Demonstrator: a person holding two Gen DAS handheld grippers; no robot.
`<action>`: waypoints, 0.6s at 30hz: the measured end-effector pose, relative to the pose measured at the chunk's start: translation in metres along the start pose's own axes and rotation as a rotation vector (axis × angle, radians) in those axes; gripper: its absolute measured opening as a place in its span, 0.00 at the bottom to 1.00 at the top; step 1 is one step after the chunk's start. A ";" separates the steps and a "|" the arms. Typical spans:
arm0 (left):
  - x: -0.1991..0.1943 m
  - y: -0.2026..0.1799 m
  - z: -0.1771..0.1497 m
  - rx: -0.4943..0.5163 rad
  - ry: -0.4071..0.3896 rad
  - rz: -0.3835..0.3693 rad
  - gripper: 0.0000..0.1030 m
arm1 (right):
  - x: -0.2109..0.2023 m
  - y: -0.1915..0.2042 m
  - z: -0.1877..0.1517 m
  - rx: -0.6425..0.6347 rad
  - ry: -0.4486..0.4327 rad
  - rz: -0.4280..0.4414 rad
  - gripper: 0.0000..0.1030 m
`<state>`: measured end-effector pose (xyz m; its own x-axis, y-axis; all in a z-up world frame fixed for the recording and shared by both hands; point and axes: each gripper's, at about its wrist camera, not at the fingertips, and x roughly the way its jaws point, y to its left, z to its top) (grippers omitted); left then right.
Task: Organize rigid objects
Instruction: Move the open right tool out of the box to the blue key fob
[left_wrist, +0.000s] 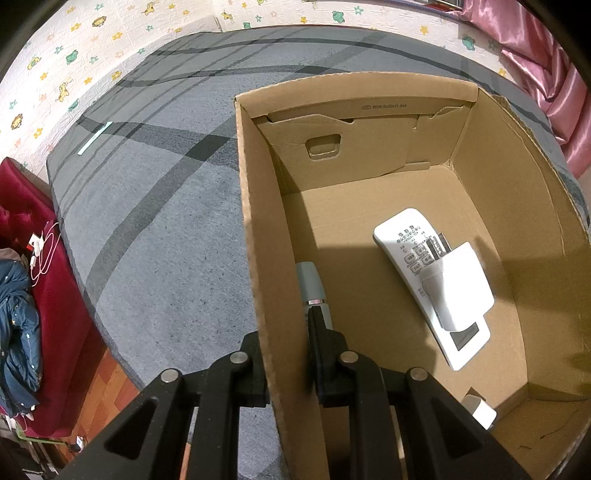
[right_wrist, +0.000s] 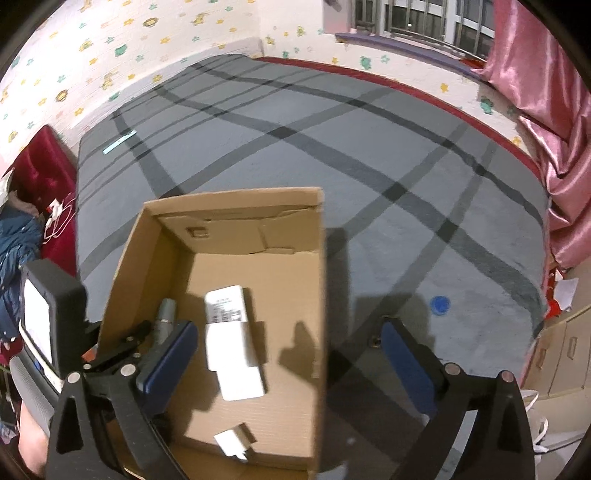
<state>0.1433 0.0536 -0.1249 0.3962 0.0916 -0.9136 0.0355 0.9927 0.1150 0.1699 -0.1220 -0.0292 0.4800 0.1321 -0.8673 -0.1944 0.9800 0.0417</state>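
An open cardboard box stands on a grey plaid bed cover. My left gripper is shut on the box's left wall, one finger outside and one inside. On the box floor lie a white remote, a white plug adapter resting on it, a grey tube against the left wall, and a small white piece in the near corner. My right gripper hovers open and wide above the box's right wall, holding nothing. The remote and adapter show below it.
A blue cap lies on the bed cover right of the box. A pale green strip lies far left. A red seat with cables borders the left, pink curtains and stacked cartons the right.
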 end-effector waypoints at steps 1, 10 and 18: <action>0.000 0.000 0.000 0.000 -0.001 0.001 0.17 | -0.001 -0.005 0.000 0.002 -0.002 -0.008 0.98; -0.001 -0.001 0.000 0.000 -0.001 0.001 0.17 | -0.002 -0.065 0.005 0.081 -0.007 -0.069 0.98; -0.001 0.001 0.000 -0.003 -0.002 -0.005 0.17 | 0.014 -0.108 0.005 0.132 0.011 -0.129 0.98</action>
<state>0.1428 0.0543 -0.1244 0.3977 0.0869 -0.9134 0.0345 0.9934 0.1096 0.2022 -0.2257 -0.0429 0.4842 0.0033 -0.8749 -0.0178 0.9998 -0.0061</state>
